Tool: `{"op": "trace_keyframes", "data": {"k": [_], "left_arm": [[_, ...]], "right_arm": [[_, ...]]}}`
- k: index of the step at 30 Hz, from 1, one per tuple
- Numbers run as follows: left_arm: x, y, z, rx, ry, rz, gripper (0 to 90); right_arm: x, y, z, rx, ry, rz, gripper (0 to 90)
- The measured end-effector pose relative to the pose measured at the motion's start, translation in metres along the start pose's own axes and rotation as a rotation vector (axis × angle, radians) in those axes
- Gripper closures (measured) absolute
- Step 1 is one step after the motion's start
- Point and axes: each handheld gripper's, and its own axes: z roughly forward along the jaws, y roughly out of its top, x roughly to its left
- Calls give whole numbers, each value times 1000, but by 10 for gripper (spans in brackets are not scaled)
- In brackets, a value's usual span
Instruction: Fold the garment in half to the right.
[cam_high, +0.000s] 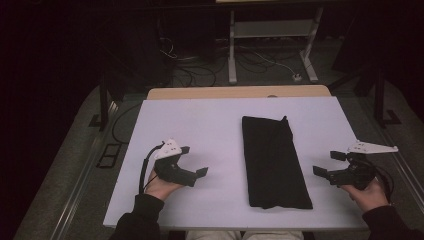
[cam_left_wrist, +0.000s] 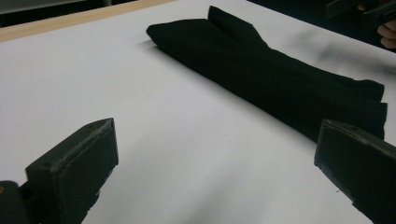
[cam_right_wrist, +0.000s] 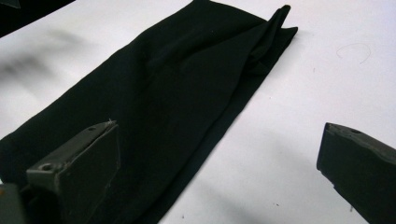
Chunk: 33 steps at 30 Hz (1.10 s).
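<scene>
Left gripper (cam_high: 194, 160): your jaws stand wide apart, holding nothing, over the white table (cam_high: 200, 125).
Right gripper (cam_high: 327, 162): likewise parted, unloaded.
Long black folded cloth (cam_high: 274, 162): flat between your grippers, nearer the right, touching neither.

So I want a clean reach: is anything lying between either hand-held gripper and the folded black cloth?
Nothing visible. Bare white table lies between the left hand-held gripper and the black cloth, and between the right hand-held gripper and it.
</scene>
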Motion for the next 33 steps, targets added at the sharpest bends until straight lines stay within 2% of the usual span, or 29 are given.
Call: {"op": "trace_keyframes", "data": {"k": [8,17,33], "left_arm": [[7,-9,-11,-6,9,-13,0],[18,-18,-30,-33,51,-46,0],[33,-34,-57,-66,115,-82,0]], "right_arm": [[0,0,0,4,0,1,0],[0,-1,1,7,1,3,0],[0,-1,1,12,2,3,0]]}}
